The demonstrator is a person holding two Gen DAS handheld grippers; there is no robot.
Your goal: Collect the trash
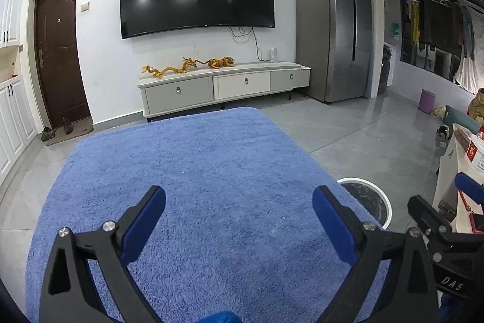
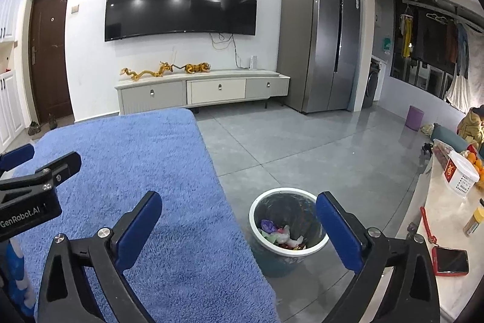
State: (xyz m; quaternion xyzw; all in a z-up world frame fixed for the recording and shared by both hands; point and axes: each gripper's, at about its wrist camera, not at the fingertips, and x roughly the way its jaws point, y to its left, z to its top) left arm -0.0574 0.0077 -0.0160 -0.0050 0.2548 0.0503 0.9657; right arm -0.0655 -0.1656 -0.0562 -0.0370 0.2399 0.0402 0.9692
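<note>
blue shaggy rug [image 1: 187,186] fills the floor ahead of both cams; no loose trash visible on it, maybe tiny white specks, too small to call. left hand-held gripper [image 1: 239,217]: fingers spread wide, nothing between them, held over the rug. right hand-held gripper [image 2: 239,220]: also spread wide, empty.

trash location: round white-rimmed dark bin w/ liner [image 2: 287,227] stands on the grey tile floor [image 2: 317,147] just off the rug's right edge. inside it: crumpled wrappers, purple/white/red [image 2: 281,233], already collected by the look of it.

key relation: bin lies fwd and slightly right of centre between the right gripper's fingers, below it; from the left cam only part of the rim shows, at right. right hand nearer. bin is round, so no long axis to align to.

counts: bins 1, grippers 2, rug 1. red phone [image 2: 450,261] 1, on the pale surface [image 2: 444,202] at right, not trash by my guess.

judgement: nothing obvious left to grab in view; likely near done or scanning for more.
</note>
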